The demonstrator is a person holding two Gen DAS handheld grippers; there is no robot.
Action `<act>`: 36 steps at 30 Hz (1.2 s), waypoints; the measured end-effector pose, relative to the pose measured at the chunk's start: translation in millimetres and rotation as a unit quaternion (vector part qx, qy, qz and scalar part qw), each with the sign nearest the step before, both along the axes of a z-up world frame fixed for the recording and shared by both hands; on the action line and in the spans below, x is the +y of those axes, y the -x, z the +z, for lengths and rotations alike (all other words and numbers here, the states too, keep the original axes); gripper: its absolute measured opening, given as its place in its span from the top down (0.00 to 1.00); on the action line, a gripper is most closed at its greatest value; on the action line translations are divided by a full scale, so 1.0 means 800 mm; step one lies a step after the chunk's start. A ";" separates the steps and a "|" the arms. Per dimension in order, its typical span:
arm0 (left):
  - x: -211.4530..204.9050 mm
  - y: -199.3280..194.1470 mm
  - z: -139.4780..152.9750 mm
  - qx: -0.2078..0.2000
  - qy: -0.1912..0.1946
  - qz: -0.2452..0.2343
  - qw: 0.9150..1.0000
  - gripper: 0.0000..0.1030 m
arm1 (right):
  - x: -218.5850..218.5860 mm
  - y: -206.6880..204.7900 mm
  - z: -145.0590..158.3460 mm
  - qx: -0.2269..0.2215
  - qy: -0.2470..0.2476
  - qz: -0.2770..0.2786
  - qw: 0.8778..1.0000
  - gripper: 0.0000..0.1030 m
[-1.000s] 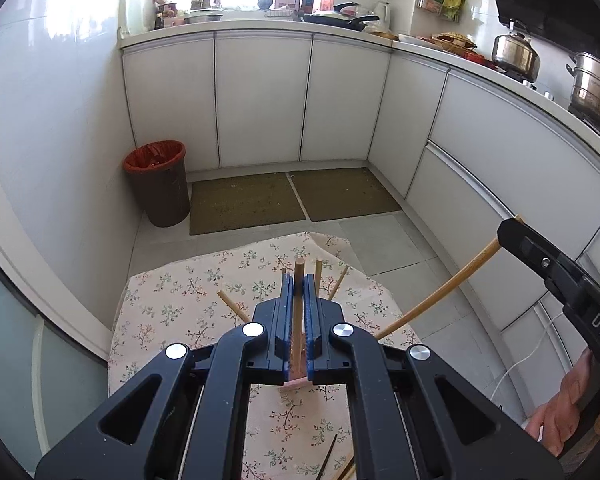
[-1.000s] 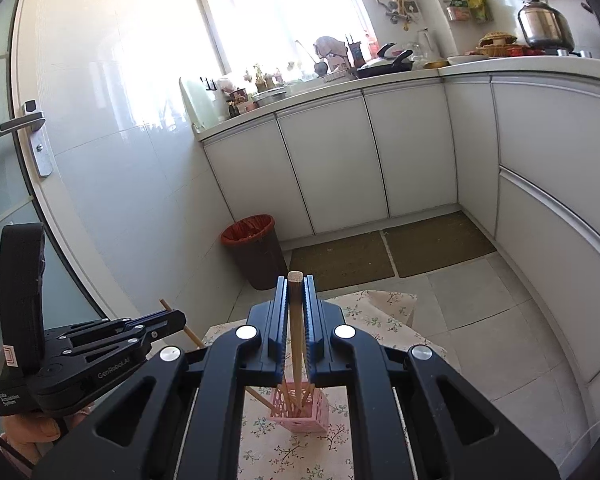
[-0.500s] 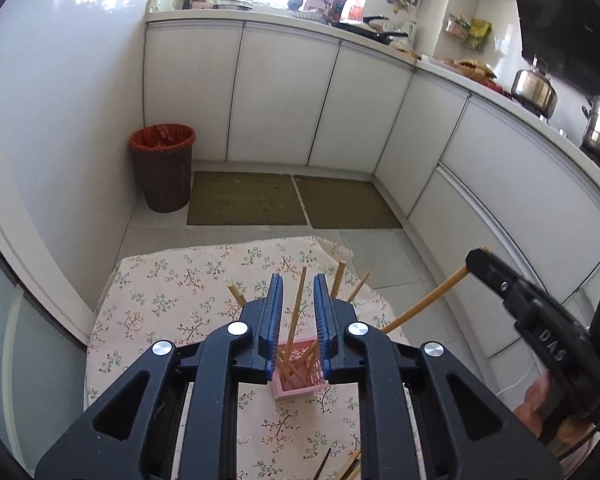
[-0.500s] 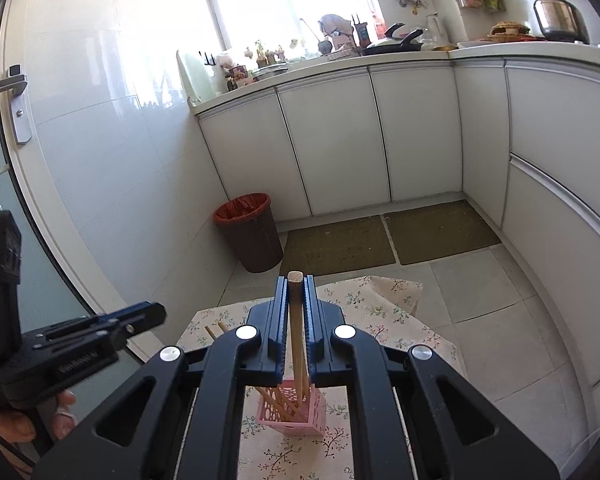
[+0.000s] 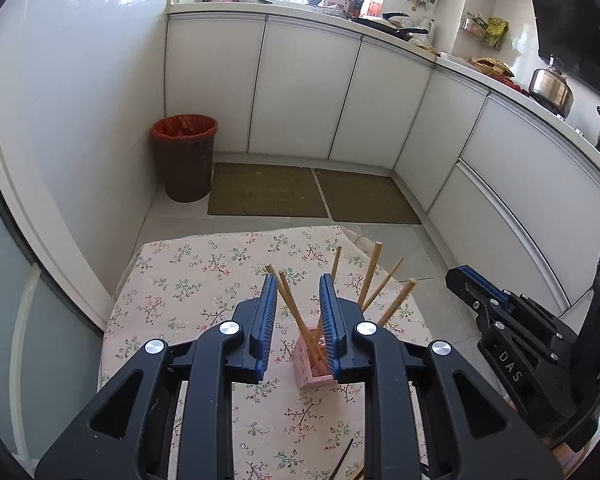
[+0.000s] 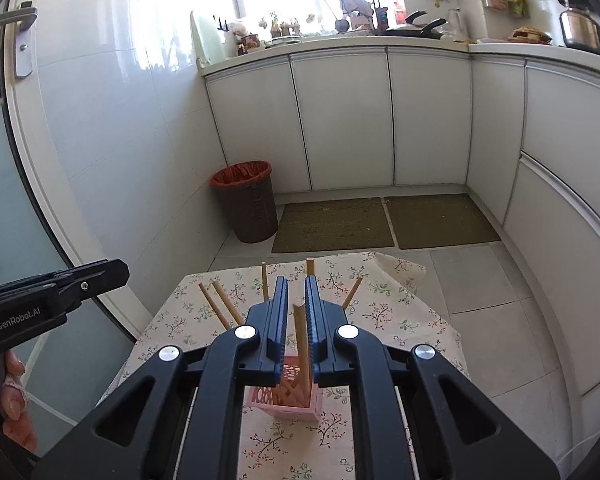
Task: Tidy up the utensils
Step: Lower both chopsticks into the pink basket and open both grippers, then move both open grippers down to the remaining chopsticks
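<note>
While the pink slotted holder [image 5: 315, 367] is seen standing on the bench [image 5: 204, 280] under its floral cloth, several wooden chopsticks [image 5: 370, 276] are fanned out of it at different tilts. The left gripper [image 5: 298, 322] is held above the holder with its fingers [image 5: 265, 320] spread wide and nothing pinched. The right gripper [image 6: 296, 320] is held over the same holder [image 6: 283, 399]; its fingers [image 6: 314, 320] are parted, and one chopstick [image 6: 301, 344] is seen between them, leaning by the right pad with its lower end inside the holder. A brown bin [image 6: 246, 200] is seen on the floor beyond.
</note>
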State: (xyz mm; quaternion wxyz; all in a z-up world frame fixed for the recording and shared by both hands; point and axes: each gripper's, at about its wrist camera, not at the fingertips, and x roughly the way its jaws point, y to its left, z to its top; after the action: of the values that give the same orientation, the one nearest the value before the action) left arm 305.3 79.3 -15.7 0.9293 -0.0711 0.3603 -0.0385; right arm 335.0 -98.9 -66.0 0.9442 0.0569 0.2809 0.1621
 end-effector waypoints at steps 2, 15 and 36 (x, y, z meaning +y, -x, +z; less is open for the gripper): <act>-0.002 0.005 0.003 -0.002 0.000 -0.003 1.000 0.76 | -0.005 0.007 0.011 -0.007 0.003 -0.004 1.000 0.89; -0.034 0.058 0.009 -0.012 -0.023 -0.016 1.000 0.50 | -0.043 0.073 0.036 -0.027 0.005 -0.025 0.999 0.59; -0.087 0.150 -0.018 -0.009 -0.071 -0.042 0.997 0.07 | -0.102 0.189 0.000 -0.033 0.023 -0.124 0.991 0.08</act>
State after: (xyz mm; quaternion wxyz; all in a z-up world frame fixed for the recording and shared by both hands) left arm 185.3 9.4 -29.9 0.9329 0.0107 0.3561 -0.0526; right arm 183.6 -180.4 -66.3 0.9669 0.0641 0.2440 0.0387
